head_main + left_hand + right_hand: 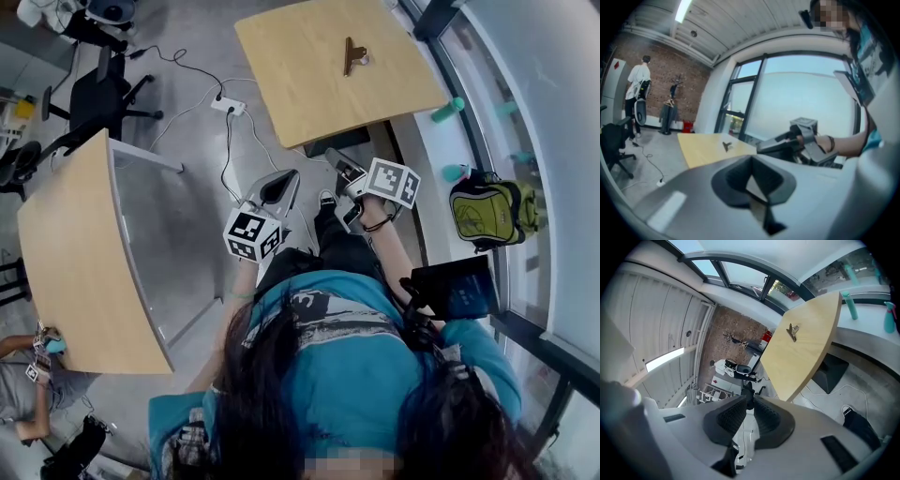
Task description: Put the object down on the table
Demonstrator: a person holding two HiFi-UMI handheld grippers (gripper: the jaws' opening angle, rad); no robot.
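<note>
A small brown clip (354, 54) lies alone on the light wooden table (309, 84) ahead of me, clear of both grippers. The clip shows small and far off in the left gripper view (726, 146) and in the right gripper view (792, 331). My left gripper (284, 176) hangs over the floor short of the table, its jaws closed tip to tip (751, 158) with nothing in them. My right gripper (337, 161) is held beside it near the table's front edge. Its ribbed pads meet at the tip (750, 398) and hold nothing.
A second wooden table (66, 262) stands at the left, with office chairs (94, 94) beyond it. A power strip (228, 106) and cables lie on the floor. A green backpack (487, 211) and teal bottles (448, 110) sit along the window side at right. A person (637, 79) stands far off.
</note>
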